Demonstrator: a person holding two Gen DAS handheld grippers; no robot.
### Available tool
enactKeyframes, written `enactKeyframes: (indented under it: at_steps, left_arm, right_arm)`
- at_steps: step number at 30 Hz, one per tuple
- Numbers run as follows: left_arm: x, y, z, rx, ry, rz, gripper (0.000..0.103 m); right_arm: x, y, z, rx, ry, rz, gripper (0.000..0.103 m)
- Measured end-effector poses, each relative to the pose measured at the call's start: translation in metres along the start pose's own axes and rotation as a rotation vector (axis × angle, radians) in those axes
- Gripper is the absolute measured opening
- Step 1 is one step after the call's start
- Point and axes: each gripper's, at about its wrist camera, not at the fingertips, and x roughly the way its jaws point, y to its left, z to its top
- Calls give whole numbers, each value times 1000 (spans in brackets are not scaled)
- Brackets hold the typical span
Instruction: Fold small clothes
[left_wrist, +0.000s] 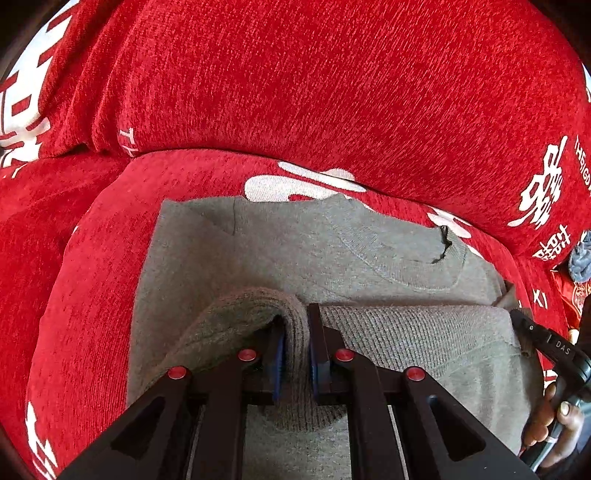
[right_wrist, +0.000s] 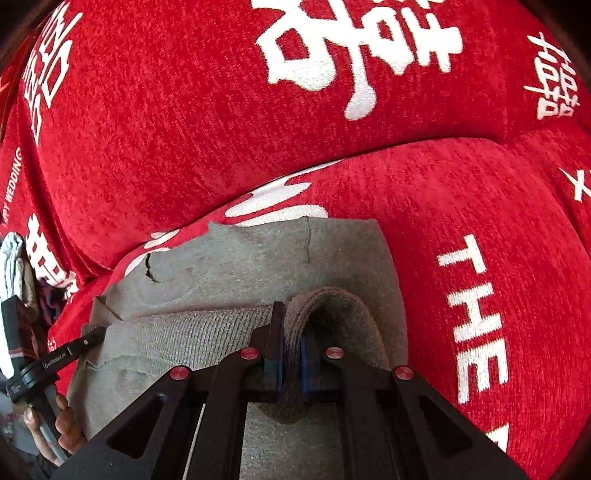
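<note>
left wrist view: a grey knitted sweater lies flat on a red sofa seat cushion printed with white characters. the red back cushion rises just behind the sweater. the sweater's round neckline sits toward the far right of the garment, close to the back cushion, with a small dark tear at its rim. the ribbed lower part of the sweater is doubled up over the body, so its fold runs across the middle of the garment. the left gripper comes in from the near edge of the sweater; its two black jaws with blue pads stand close together and pinch a raised fold of the ribbed hem between them. at the sweater's right edge, the right gripper reaches onto the fabric, and a hand holds its handle. a bundle of grey-blue cloth lies beyond the sweater's right side.

right wrist view: the same sweater lies on the seat cushion, below the back cushion. the right gripper has its jaws almost fully closed, blue pads clamping an upright loop of the ribbed hem at the sweater's near right corner. at the sweater's left edge the left gripper touches the fabric, its handle held by a hand.
</note>
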Motion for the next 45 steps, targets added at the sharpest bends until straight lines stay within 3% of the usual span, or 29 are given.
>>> enactKeyframes:
  at_steps: [1, 2, 3, 4, 5, 7, 8, 12, 15, 24, 29, 35, 38, 41, 45]
  left_arm:
    - [1, -1, 2, 0, 11, -9, 22]
    - [1, -2, 4, 2, 25, -30, 40]
    - [1, -5, 5, 9, 41, -66, 68]
    - [0, -9, 7, 18, 49, -81, 81]
    - [-4, -14, 8, 26, 39, -34, 96]
    - [-15, -20, 9, 48, -6, 50, 97]
    - [-20, -21, 9, 57, -16, 44, 97]
    - [-47, -12, 3, 45, -67, -39, 97]
    - [-55, -8, -6, 71, -85, -60, 97]
    - [-12, -37, 12, 198, -33, 53, 97]
    - [24, -25, 23, 194, 27, 113, 97]
    - [35, -32, 24, 244, 18, 167, 99]
    - [28, -34, 23, 242, 16, 186, 99]
    - [-2, -40, 5, 246, -52, 214, 99]
    - [-37, -57, -40, 307, -112, 167, 99]
  right_arm:
    - [-1, -1, 1, 6, 3, 10, 9]
    - [-2, -1, 2, 15, 8, 22, 11]
    - [-4, -2, 3, 30, 15, 40, 16]
    - [-8, -3, 4, 44, 16, 60, 24]
    - [-12, -3, 5, 53, 7, 72, 36]
    - [-26, -1, 4, 55, -32, 78, 53]
    - [-32, 0, 3, 53, -49, 73, 56]
    - [-62, 5, -2, 5, -115, 71, 57]
    - [-72, 16, -11, -103, -129, 25, 57]
    - [-19, 55, -5, -323, -12, -74, 57]
    - [22, 40, 12, -255, 48, -140, 56]
    - [27, 24, 11, -211, -3, -144, 56]
    - [28, 31, 11, -239, 4, -182, 56]
    - [1, 43, 1, -243, -20, -213, 57]
    - [-40, 72, -43, -336, -87, -122, 65]
